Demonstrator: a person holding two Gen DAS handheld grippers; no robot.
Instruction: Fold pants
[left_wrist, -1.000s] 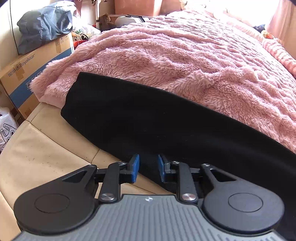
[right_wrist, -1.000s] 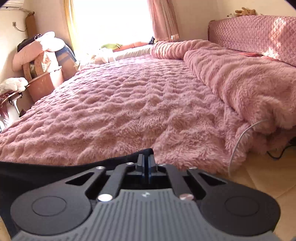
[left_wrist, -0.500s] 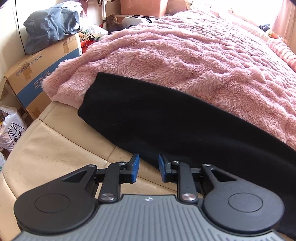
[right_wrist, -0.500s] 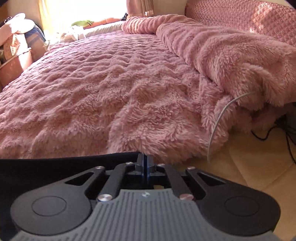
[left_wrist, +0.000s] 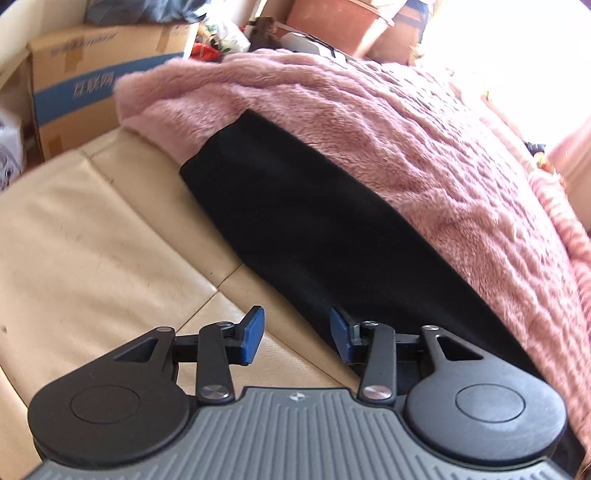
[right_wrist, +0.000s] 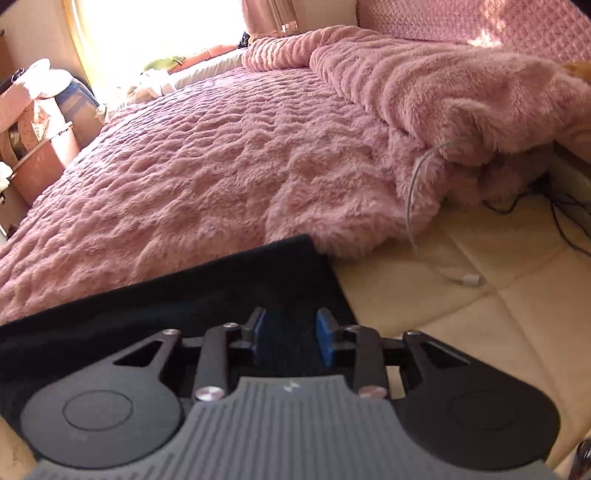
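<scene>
Change: both hand-held grippers, a second ago nearly or fully together at the pants' edge, now spread.
Left hand-held gripper (left_wrist: 296, 335): jaws opening, nothing clamped; right pad over the pants' edge.
Right hand-held gripper (right_wrist: 290, 341): jaws opening over the cloth, not pinching it.
Pants (left_wrist: 314, 236): black, folded into a long strip, lying across the pink blanket (left_wrist: 424, 155) and beige mattress (left_wrist: 92, 236).
Nearby: white cable (right_wrist: 417, 206), cardboard box (left_wrist: 96, 74).
</scene>
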